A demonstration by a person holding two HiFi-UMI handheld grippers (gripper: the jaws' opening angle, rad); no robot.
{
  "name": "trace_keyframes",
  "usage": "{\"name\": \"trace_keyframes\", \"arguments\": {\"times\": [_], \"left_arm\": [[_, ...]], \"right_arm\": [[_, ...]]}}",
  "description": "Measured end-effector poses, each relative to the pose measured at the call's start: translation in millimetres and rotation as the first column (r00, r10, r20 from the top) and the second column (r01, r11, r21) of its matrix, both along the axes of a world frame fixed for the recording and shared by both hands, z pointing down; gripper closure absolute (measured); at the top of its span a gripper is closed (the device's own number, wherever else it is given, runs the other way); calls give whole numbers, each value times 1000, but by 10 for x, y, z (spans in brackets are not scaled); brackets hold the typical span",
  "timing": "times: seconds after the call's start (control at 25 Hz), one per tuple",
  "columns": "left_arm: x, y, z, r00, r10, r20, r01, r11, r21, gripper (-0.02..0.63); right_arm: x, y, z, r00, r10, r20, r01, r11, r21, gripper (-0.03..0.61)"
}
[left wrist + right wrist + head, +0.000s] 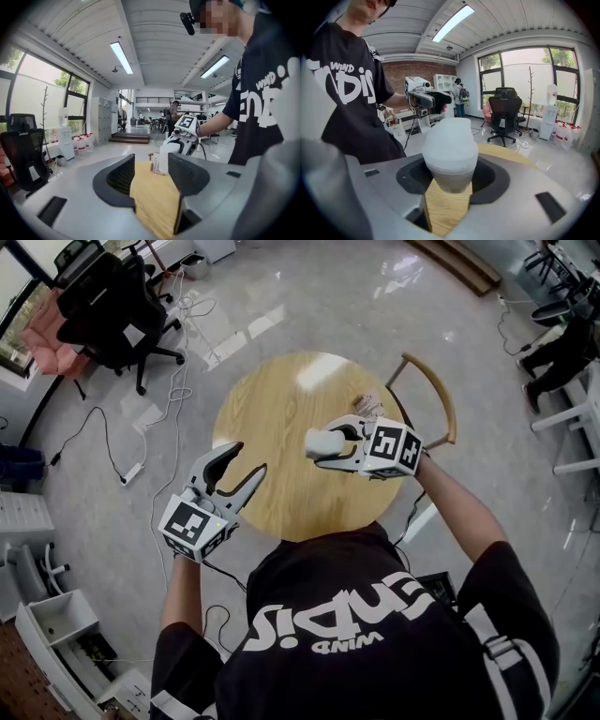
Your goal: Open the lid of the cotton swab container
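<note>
Frosted white cotton swab container (450,152) sat clamped in my right hand-held gripper (333,446); my left hand-held gripper (249,457) stood wide and empty over the round wooden surface (281,399).

Open-plan office, part lab.
Office chairs (117,315), loose floor cables (173,390), ceiling strip lights (122,57), tall windows (525,70), polished floor (309,296).
</note>
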State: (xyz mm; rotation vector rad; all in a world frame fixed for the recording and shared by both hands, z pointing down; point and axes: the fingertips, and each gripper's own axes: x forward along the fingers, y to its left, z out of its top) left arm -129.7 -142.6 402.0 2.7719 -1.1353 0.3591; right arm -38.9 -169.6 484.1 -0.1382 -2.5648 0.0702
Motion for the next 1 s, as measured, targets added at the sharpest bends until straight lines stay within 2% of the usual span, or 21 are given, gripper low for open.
{"name": "trace_keyframes", "arguments": {"times": [0.08,0.2,0.52,0.76,1.0], "left_arm": [[82,-14,-32,999,51,-4,-51,999,10,395],[254,-40,-52,993,121,11,-121,992,28,344],[745,-50,77,962,270,47,-272,962,32,342],[987,-27,91,942,332,45,-333,942,39,342],[1101,-5,125,932,359,53,-361,932,37,342]], "right_arm": [[-9,34,-15,1000,-13,2,13,1000,-7,380],[-6,95,-31,999,-32,3,32,999,-20,380],[0,253,-67,997,-75,8,75,996,-43,380],[-37,363,-129,995,-101,20,102,994,-37,380],[-80,410,-170,993,-114,32,116,993,-40,380]]}}
